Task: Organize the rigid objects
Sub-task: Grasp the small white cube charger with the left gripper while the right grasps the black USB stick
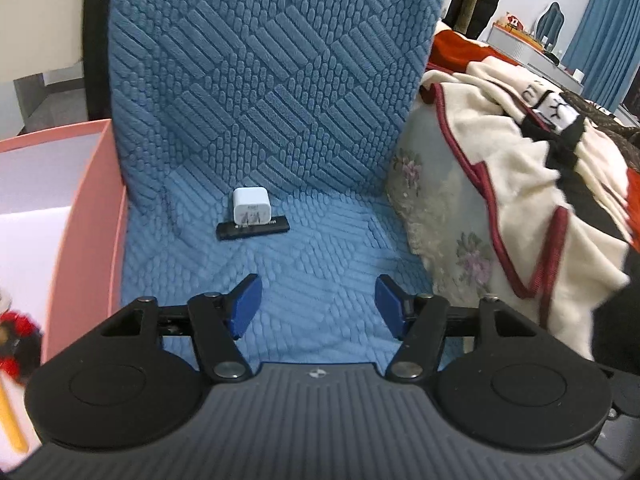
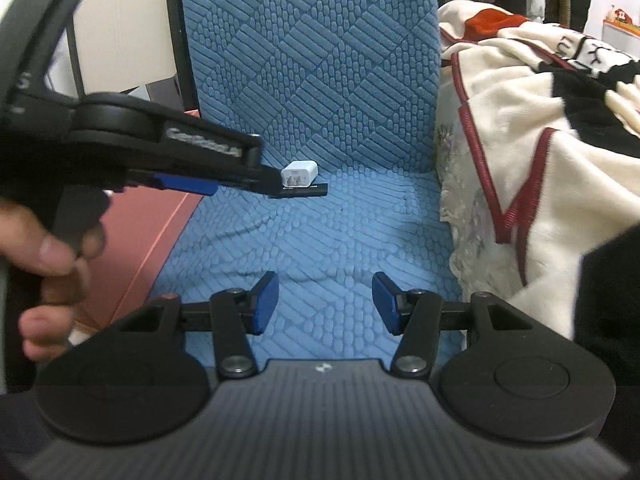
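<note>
A white plug-in charger (image 1: 251, 208) stands on the blue quilted seat cover (image 1: 320, 248), at the foot of its upright back. A flat black stick (image 1: 253, 230) lies just in front of the charger, touching it. My left gripper (image 1: 318, 284) is open and empty, short of both and pointing down at them. In the right wrist view the charger (image 2: 299, 175) and the stick (image 2: 310, 191) sit straight ahead. There the left gripper (image 2: 268, 180) reaches in from the left, held by a hand (image 2: 48, 248). My right gripper (image 2: 325, 280) is open with nothing between its blue pads.
A pink box (image 1: 92, 216) with a white inside borders the seat on the left, with a red and black plush toy (image 1: 16, 344) in it. A cream and red blanket (image 1: 520, 200) over a floral cushion (image 1: 440, 216) crowds the right side.
</note>
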{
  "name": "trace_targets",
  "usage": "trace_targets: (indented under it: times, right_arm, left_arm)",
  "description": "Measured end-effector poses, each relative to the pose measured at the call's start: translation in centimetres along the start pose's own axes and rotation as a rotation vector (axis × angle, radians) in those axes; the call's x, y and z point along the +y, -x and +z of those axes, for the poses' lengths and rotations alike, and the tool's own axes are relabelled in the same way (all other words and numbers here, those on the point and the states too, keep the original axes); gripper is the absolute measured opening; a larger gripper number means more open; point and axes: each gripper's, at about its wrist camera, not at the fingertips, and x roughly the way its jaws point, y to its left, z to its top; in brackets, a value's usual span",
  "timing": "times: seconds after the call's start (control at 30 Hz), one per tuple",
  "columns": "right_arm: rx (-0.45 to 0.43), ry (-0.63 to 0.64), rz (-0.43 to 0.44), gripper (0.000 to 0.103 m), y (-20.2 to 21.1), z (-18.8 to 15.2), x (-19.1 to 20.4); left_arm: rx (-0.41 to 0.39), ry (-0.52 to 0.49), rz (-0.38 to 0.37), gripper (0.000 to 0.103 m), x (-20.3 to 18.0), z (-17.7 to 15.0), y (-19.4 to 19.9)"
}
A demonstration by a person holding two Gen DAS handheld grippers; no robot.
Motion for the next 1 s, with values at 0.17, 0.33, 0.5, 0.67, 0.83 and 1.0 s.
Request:
trace_targets:
  times: [0.17,0.33,0.5,0.67,0.83,1.0]
  right_arm:
    - [0.002,0.007,0.039,0.055,-2.6,1.1,-0.5]
    - [0.003,0.031,0.054,0.055,-5.5,2.5,-1.0]
    - [0.008,0.030,0.106,0.055,-9.4,3.1,-1.4]
    - [0.035,0.047,0.159,0.055,-13.4,3.9,-1.6]
    - [0.017,0.042,0.182,0.062,-16.2,4.9,-1.3]
    - [0.004,0.068,0.177,0.068,-18.8,5.6,-0.6]
  left_arm:
    - [-0.010,0.031,0.028,0.069,1.3,1.7,-4.1]
    - [0.005,0.022,0.058,0.069,2.6,3.4,-7.6]
    - [0.028,0.003,0.064,0.069,3.8,4.9,-11.5]
    - [0.084,-0.016,0.075,0.069,4.8,6.2,-15.1]
    - [0.110,-0.030,0.093,0.069,5.3,7.3,-17.9]
    - [0.156,-0.031,0.068,0.057,6.5,7.8,-19.8]
